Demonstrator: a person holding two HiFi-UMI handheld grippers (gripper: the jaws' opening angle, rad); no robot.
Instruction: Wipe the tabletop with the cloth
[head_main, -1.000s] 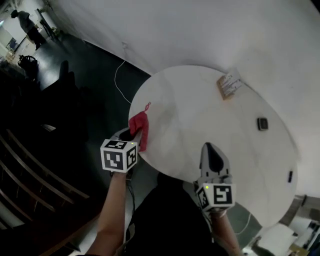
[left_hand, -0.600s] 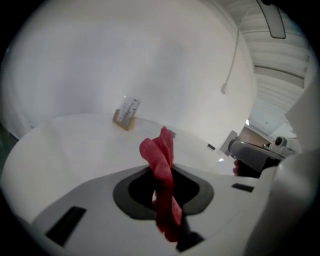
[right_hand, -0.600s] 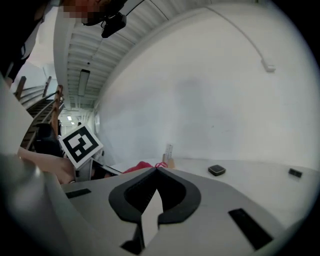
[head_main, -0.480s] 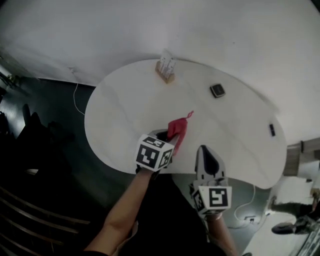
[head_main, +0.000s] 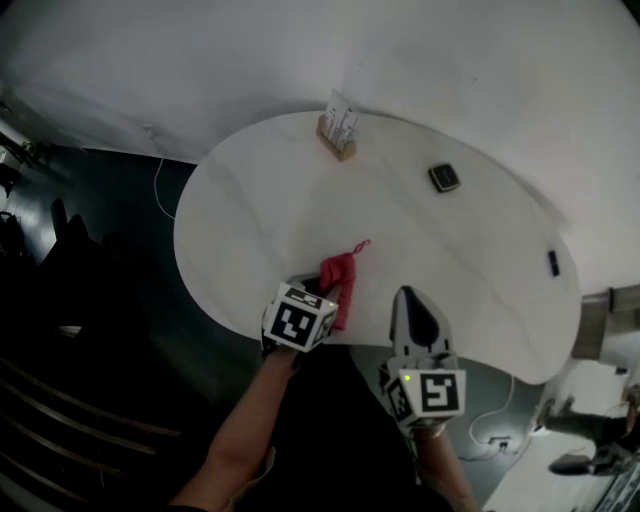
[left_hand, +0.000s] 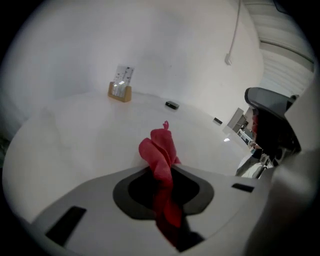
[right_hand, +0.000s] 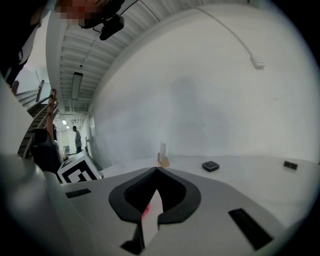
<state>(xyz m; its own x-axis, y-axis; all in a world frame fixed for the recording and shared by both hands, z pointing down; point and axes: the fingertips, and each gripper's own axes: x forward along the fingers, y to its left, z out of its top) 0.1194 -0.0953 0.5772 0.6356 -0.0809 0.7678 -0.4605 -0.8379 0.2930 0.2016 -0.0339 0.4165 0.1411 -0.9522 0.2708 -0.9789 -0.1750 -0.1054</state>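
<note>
Head cam sits high over the round white table (head_main: 300, 200) looking almost straight down, whole top in frame. The cam on the left gripper (head_main: 325, 290) rides low at the near edge, facing across the top to the far wall (left_hand: 150, 40). The right gripper (head_main: 405, 295) cam is low too, same edge, aimed likewise. All three share the card stand (head_main: 338, 125) and small black box (head_main: 444, 178).

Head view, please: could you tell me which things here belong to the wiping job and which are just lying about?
For the job: red cloth, clamped in the left gripper; white tabletop.

Lying about: card stand with a wooden base; small dark square device; small dark item near the table's right edge; right gripper, jaws together, idle.
</note>
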